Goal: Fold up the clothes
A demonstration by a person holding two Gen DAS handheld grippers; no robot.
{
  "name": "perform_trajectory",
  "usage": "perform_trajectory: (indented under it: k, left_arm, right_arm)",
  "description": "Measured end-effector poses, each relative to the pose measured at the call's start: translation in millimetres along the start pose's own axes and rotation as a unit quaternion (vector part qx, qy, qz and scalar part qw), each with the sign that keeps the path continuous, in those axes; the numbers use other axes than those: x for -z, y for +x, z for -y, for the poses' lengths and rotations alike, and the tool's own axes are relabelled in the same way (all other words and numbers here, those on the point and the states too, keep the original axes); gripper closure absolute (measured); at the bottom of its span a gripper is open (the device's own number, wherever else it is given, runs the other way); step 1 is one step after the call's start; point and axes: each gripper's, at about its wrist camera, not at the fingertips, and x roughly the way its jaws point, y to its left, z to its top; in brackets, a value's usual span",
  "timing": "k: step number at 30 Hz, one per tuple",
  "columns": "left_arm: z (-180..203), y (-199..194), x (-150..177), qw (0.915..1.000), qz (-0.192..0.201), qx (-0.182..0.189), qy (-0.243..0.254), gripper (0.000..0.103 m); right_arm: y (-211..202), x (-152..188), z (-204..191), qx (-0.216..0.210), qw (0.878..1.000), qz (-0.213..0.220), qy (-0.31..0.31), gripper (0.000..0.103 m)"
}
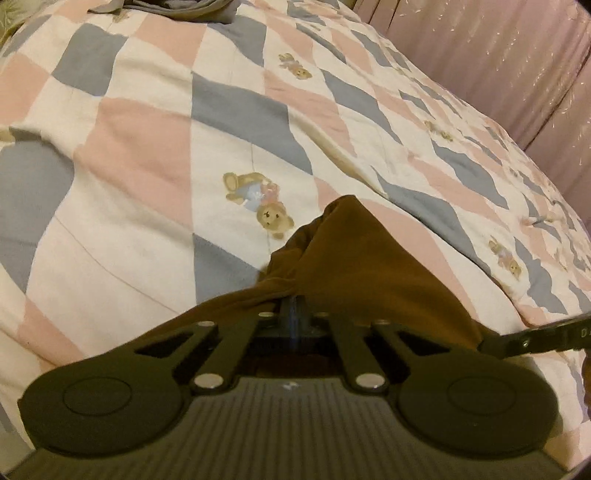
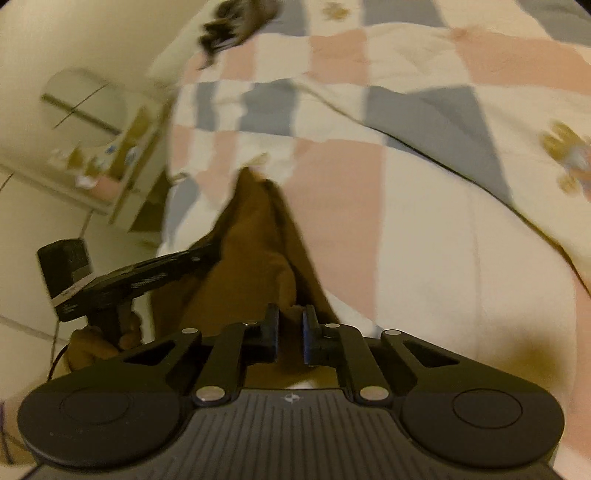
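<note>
Brown garment (image 1: pixel 354 273) hangs bunched just above the checked quilt (image 1: pixel 147 155), well short of the grey clothes (image 1: pixel 177 9) at its far edge; left gripper (image 1: pixel 293 302) clamped on one fold; right gripper (image 2: pixel 291 332) pinching another, jaws slightly apart; thin bite risks cloth slipping free.

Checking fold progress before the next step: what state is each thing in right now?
Left gripper: shut on the brown garment.
Right gripper: shut on the brown garment.
Brown garment: bunched, unfolded, draped over the quilt.
Quilt: spread, rumpled.
Grey clothing: heaped at the far edge.
</note>
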Motion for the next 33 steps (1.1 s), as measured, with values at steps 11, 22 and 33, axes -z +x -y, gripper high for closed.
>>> perform_trajectory:
  k: [11, 22, 33]
  left_arm:
    - [36.8, -19.3, -34.6, 0.9936, 0.042, 0.087, 0.058, 0.088]
    - [-14.0, 15.7, -38.8, 0.9988, 0.044, -0.013, 0.017, 0.090]
    - [-29.0, -107.7, 47.2, 0.9942, -0.035, -0.055, -0.085, 0.080]
  right_arm:
    - [-15.7, -15.6, -67.5, 0.062, 0.993, 0.085, -0.061, 0.083]
    - [33.2, -12.5, -37.4, 0.149, 0.986, 0.074, -0.009, 0.093]
    - [-3.1, 12.5, -99.7, 0.094, 0.978, 0.077, -0.168, 0.087]
